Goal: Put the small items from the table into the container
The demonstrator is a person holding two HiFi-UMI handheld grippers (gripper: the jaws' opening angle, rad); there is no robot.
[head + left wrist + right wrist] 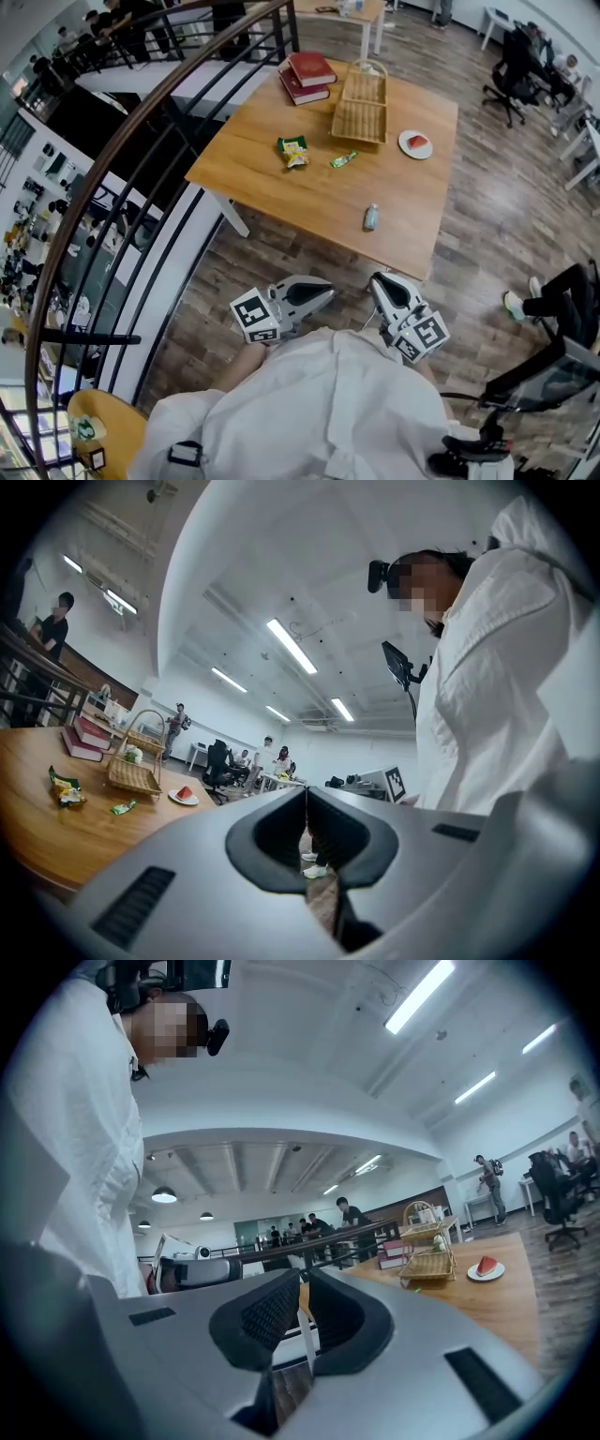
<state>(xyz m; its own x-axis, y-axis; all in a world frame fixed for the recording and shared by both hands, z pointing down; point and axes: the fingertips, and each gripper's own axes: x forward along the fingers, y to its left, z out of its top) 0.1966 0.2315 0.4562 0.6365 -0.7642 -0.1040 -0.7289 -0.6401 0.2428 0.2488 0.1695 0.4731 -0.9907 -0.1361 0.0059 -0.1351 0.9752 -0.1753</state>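
A wooden table point(281, 187) carries a wicker basket point(361, 105) with a handle, a green snack packet point(293, 150), a small green wrapper point(343, 159), a little pale bottle point(370, 217) and a plate with a watermelon slice point(415, 143). Both grippers hang below the table's near edge, close to my white shirt and touching nothing. My left gripper point(330, 292) is shut and empty, its tips meeting point(307, 794). My right gripper point(377, 279) is also shut and empty point(305, 1279). The left gripper view shows the basket point(134, 766) and snack packet point(64, 787) far off; the right gripper view shows the basket point(427, 1260).
Two red books point(307, 75) lie at the table's far left corner. A dark curved railing point(141, 131) runs along the left over a drop. Office chairs point(511, 75) and a seated person's legs point(544, 305) are at the right. A yellow stool point(94, 431) stands at bottom left.
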